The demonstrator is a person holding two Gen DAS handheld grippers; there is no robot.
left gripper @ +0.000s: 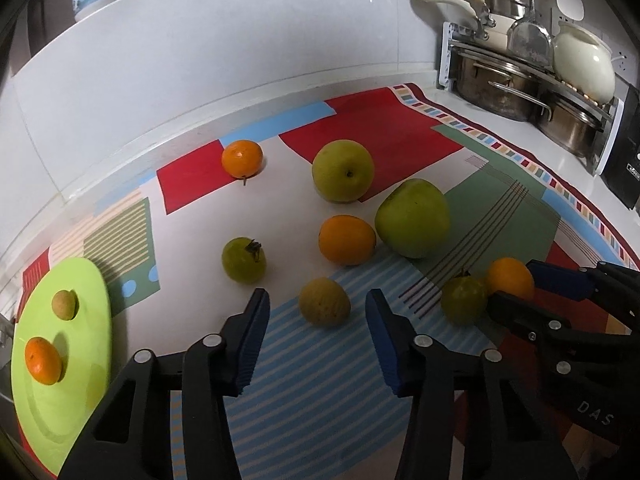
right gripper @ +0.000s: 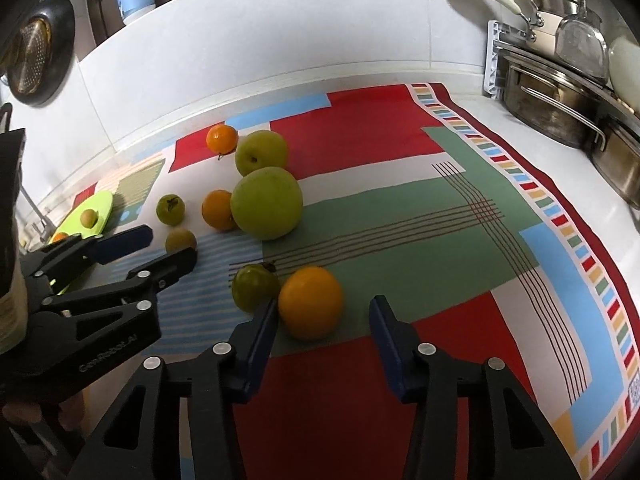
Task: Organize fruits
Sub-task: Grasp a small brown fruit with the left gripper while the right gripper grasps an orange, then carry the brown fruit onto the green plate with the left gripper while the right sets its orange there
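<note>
On the patterned cloth [left gripper: 400,136], my left gripper [left gripper: 317,297] is open, with a small yellowish fruit [left gripper: 324,302] between its blue pads; neither pad touches it. My right gripper [right gripper: 325,305] is open around an orange [right gripper: 310,302], which lies close to the left pad and clear of the right one. A small green fruit [right gripper: 254,286] sits against that orange. Further back lie two large green fruits [left gripper: 412,218] [left gripper: 343,171], two oranges [left gripper: 347,240] [left gripper: 242,159] and a small green fruit [left gripper: 243,260]. At the left, a lime plate [left gripper: 80,380] holds an orange [left gripper: 43,360] and a yellowish fruit [left gripper: 65,305].
A rack of steel pots [left gripper: 520,80] and a white jug [left gripper: 584,64] fill the back right corner. A black box [left gripper: 624,160] stands at the right edge. The white wall [left gripper: 240,60] runs behind the cloth, and a colander [right gripper: 40,60] hangs at the far left.
</note>
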